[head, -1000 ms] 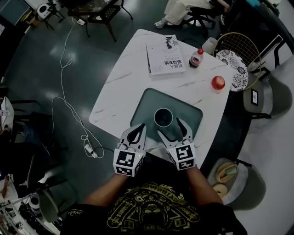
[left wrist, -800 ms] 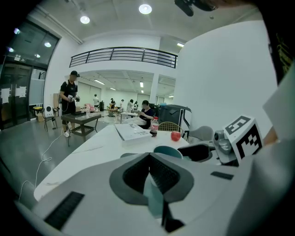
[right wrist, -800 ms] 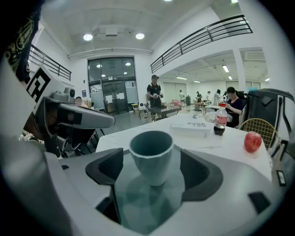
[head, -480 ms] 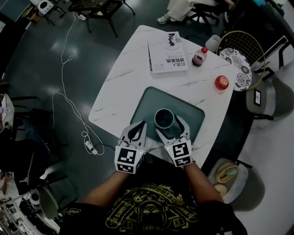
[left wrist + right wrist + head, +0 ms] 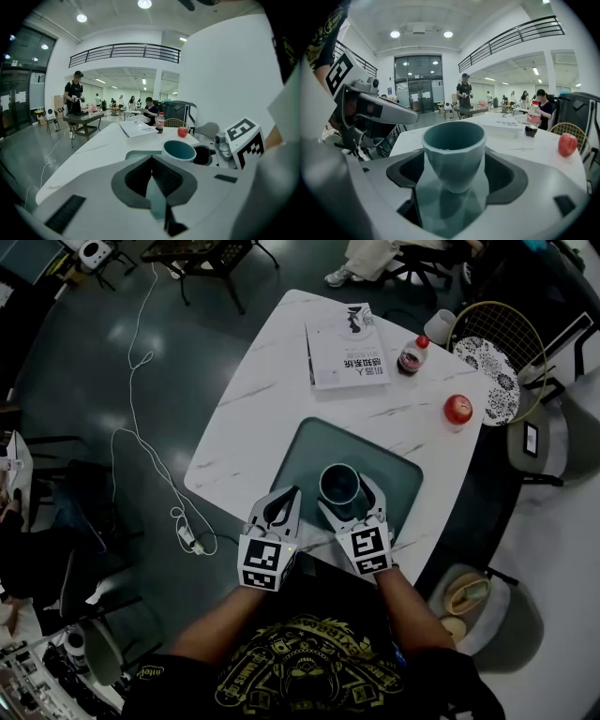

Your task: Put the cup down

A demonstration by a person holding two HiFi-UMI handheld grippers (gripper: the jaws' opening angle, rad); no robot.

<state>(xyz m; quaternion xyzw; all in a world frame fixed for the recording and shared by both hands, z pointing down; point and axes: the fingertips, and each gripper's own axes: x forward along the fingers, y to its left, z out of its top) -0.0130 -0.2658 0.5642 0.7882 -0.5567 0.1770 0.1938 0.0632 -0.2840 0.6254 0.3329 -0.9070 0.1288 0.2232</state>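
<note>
Only overhead, whole tray (image 5: pixel 397 474) beneath cup (image 5: pixel 338 483)

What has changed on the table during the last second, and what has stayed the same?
The right gripper has just been opening its jaws. The cup stands free between them on the tray. Unchanged: the left gripper is shut beside it, and the cup, book, bottle and apple kept their places.
</note>
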